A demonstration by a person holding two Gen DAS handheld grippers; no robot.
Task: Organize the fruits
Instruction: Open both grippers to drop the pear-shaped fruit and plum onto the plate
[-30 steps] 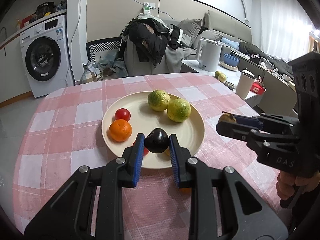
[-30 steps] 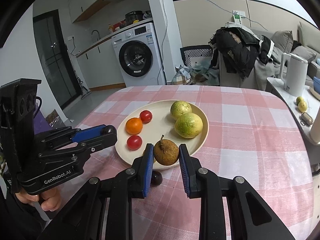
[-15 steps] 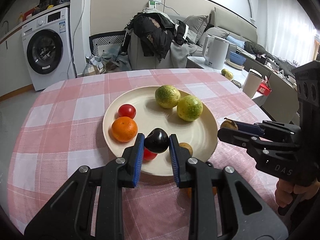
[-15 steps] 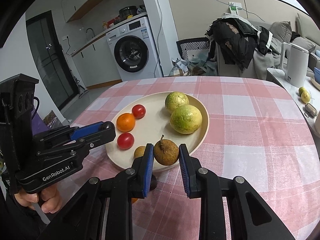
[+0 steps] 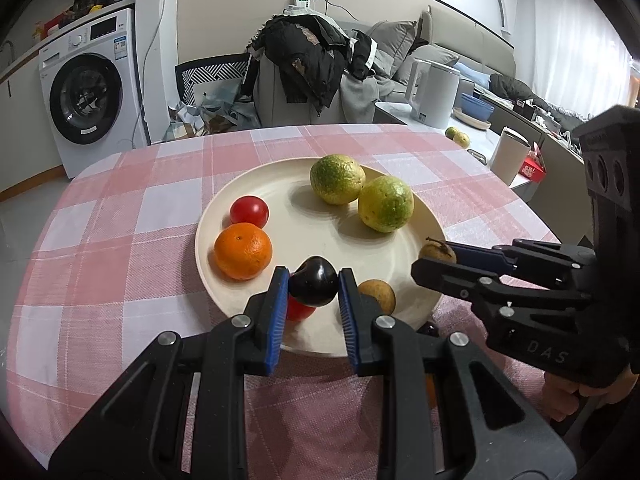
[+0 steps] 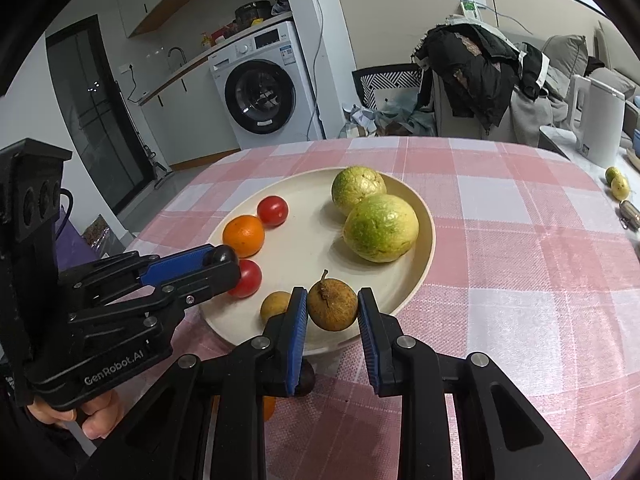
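Note:
A cream plate (image 5: 304, 208) (image 6: 308, 256) on the pink checked table holds two green-yellow citrus fruits (image 5: 384, 209) (image 6: 380, 227), an orange (image 5: 243, 251) (image 6: 243, 236), two red tomatoes (image 5: 249, 211) (image 6: 272, 210) and a small brown fruit (image 5: 378, 295) (image 6: 275, 306). My left gripper (image 5: 313, 285) (image 6: 218, 260) is shut on a dark plum (image 5: 313, 281), held above the plate's near rim. My right gripper (image 6: 332, 309) (image 5: 434, 258) is shut on a brown stemmed fruit (image 6: 332, 309) (image 5: 437, 251), held over the plate's near right rim.
Another dark fruit (image 6: 306, 378) and an orange one (image 6: 269, 408) lie on the tablecloth (image 6: 500, 272) under the grippers, partly hidden. A white kettle (image 5: 434, 94) and cup (image 5: 509, 156) stand on a counter beyond the table's right edge. A chair with clothes (image 5: 308, 68) is behind.
Both grippers have moved forward with their fruits, from the near tablecloth to above the plate's near rim. The plate looks closer in both views.

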